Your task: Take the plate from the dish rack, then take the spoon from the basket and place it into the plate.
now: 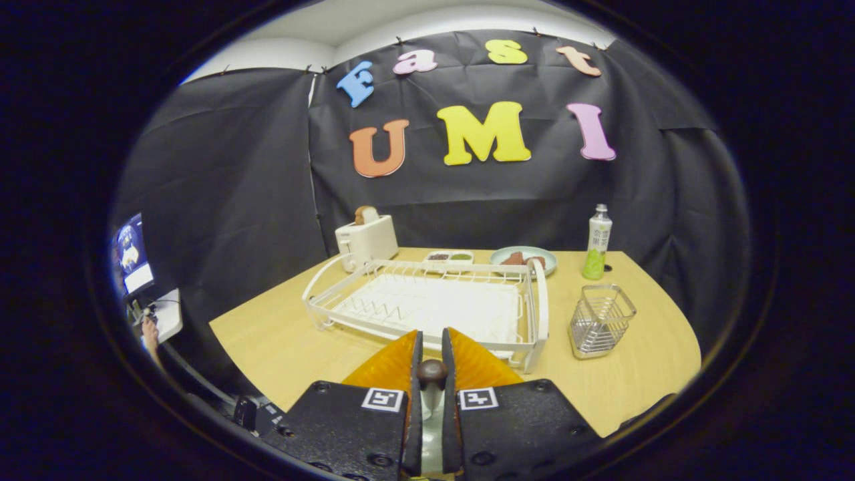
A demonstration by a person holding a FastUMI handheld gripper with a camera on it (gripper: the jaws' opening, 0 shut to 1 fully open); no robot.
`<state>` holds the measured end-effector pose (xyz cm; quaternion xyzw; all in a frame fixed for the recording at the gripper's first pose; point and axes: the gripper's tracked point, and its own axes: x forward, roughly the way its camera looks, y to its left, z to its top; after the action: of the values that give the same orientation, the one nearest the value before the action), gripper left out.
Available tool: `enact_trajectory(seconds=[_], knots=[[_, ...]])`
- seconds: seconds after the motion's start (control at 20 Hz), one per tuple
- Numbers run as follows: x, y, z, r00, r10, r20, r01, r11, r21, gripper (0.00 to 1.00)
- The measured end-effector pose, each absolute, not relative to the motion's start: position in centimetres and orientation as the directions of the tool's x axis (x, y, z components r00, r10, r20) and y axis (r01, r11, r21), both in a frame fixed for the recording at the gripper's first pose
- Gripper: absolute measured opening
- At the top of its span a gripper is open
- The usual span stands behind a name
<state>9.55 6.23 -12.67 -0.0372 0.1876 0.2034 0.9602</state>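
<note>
Wire basket (600, 321) empty; tool (431, 374) grips spoon (432, 371).

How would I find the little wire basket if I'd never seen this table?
Start at the big white dish rack in the middle of the wooden table, beyond the tool shut on a spoon. Beside the rack, in front of the bottle, stands the wire basket. It's shiny metal and see-through.

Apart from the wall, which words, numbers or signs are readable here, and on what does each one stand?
Bottle label: too small to read.
Screen: blurred.
Hand-held gripper, shut on the spoon: two square markers, patterns only, no words.
No readable text.
</note>
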Motion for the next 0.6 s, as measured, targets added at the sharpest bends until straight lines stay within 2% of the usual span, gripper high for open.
enact_trajectory(seconds=[0.5,0.55,0.6], knots=[[9.9,5.3,-12.2,0.870,0.338,-0.360,-0.369,0.929,-0.019,0.22],[10.1,5.0,-11.8,0.876,0.333,-0.348,-0.359,0.933,-0.012,0.27],[9.7,4.6,-11.5,0.883,0.323,-0.340,-0.345,0.938,-0.007,0.46]])
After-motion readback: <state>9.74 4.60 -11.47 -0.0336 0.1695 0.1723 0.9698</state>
